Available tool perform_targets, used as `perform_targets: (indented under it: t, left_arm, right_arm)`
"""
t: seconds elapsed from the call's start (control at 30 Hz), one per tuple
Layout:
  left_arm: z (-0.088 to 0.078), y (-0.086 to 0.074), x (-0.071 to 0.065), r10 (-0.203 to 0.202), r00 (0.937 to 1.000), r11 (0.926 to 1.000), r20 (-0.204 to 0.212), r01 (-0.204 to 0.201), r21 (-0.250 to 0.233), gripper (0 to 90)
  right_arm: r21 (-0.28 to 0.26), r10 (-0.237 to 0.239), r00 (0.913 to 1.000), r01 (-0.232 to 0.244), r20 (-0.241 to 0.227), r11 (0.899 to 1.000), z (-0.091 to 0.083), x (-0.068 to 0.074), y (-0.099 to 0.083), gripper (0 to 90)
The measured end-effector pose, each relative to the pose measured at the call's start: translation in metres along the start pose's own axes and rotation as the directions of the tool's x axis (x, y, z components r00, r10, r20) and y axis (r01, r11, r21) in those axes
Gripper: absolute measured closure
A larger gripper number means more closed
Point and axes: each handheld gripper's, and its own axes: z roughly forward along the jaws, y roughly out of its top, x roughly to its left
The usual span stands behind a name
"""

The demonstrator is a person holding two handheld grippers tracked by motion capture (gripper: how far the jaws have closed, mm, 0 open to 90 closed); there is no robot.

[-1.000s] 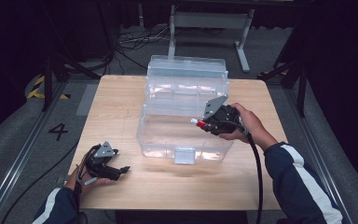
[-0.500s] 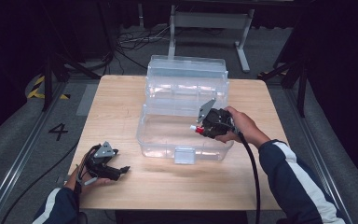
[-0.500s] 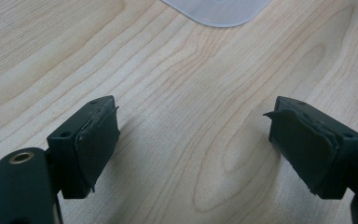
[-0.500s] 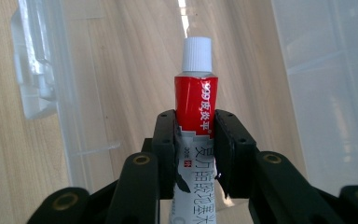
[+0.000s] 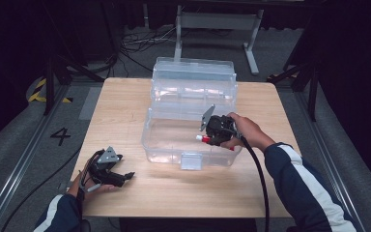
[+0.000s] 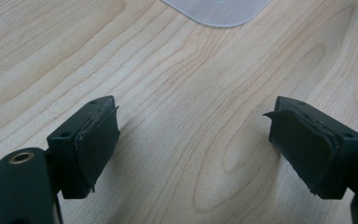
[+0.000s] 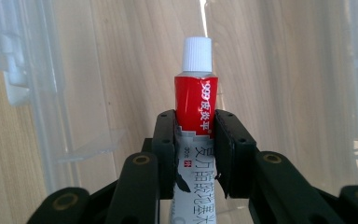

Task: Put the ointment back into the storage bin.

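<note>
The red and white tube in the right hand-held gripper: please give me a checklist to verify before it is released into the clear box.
1. Grip on the tube: jaws of the right hand-held gripper closed on both its sides. Ok.
2. White cap is on. Ok.
3. Clear plastic box lid open, standing at the back. Ok.
4. Tube over the box opening, in the high view. Ok.
5. Box floor under the tube free of other items: cannot tell, the plastic reflects.
6. Left hand-held gripper open, resting on the wooden table, away from the box. Ok.

Hand-held gripper (image 6: pixel 193 154) jaws wide apart over wooden table (image 6: pixel 182 93); translucent plastic corner (image 6: pixel 216 9) beyond.
</note>
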Motion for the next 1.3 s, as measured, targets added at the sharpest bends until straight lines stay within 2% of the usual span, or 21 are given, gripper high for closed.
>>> perform_targets:
  t: [0.63,0.87,0.9,0.93,1.13,1.3]
  left_arm:
    - [0.0,0.0,0.0,0.0,1.0,1.0,0.0,0.0,0.0,16.1]
    - [0.0,0.0,0.0,0.0,1.0,1.0,0.0,0.0,0.0,16.1]
    - [0.0,0.0,0.0,0.0,1.0,1.0,0.0,0.0,0.0,16.1]
    - [0.0,0.0,0.0,0.0,1.0,1.0,0.0,0.0,0.0,16.1]
    - [0.0,0.0,0.0,0.0,1.0,1.0,0.0,0.0,0.0,16.1]
    - [0.0,0.0,0.0,0.0,1.0,1.0,0.0,0.0,0.0,16.1]
  right_arm:
    - [0.093,-0.039,0.9952,0.048,-0.089,0.995,0.013,0.003,0.005,71.2]
    - [0.1,-0.04,0.9932,0.051,-0.11,0.994,0.016,0.005,0.005,71.3]
    - [0.1,-0.04,0.9931,0.052,-0.11,0.994,0.016,0.005,0.005,72.8]
    - [0.102,-0.04,0.9924,0.052,-0.116,0.993,0.016,0.005,0.005,78.6]
    - [0.089,-0.032,0.9954,0.04,-0.09,0.995,0.015,0.003,0.005,74.6]
    - [0.078,-0.024,0.9953,0.031,-0.093,0.996,0.014,0.002,0.003,72.9]
